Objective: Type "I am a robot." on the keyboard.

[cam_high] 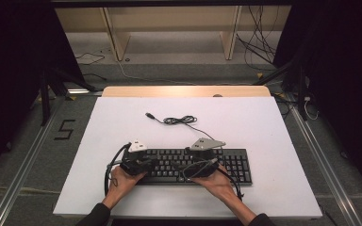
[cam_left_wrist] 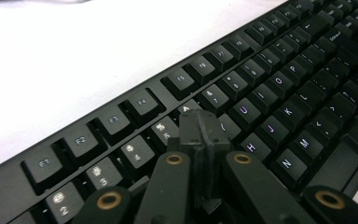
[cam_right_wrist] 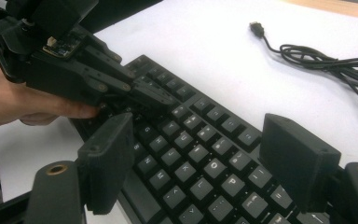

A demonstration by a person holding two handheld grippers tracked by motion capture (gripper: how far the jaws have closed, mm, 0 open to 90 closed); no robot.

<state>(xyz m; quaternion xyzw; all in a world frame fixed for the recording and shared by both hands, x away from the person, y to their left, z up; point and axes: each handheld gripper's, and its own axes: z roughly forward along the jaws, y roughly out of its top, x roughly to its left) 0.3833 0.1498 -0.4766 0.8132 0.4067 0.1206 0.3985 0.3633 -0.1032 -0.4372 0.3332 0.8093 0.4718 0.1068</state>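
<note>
A black keyboard [cam_high: 235, 162] lies on the white table [cam_high: 264, 122] near its front edge. Its cable [cam_high: 179, 120] lies loosely coiled behind it and ends in a USB plug [cam_high: 149, 115]. My left gripper [cam_high: 153, 164] is over the keyboard's left half. In the left gripper view its jaws are shut together with nothing between them, and the left gripper [cam_left_wrist: 200, 128] has its tip low over the keyboard [cam_left_wrist: 140, 102] near the number row. My right gripper [cam_right_wrist: 203, 158] stands open above the keyboard [cam_right_wrist: 200, 140] middle keys. Beyond it are the left gripper [cam_right_wrist: 156, 97], the cable [cam_right_wrist: 326, 60] and the plug [cam_right_wrist: 257, 29].
A wooden strip [cam_high: 186, 91] runs along the table's far edge. Behind it stand wooden shelf legs [cam_high: 115, 40] and loose floor cables [cam_high: 259, 47]. A "5" mark [cam_high: 63, 129] is on the floor at the left. Bare white tabletop surrounds the keyboard.
</note>
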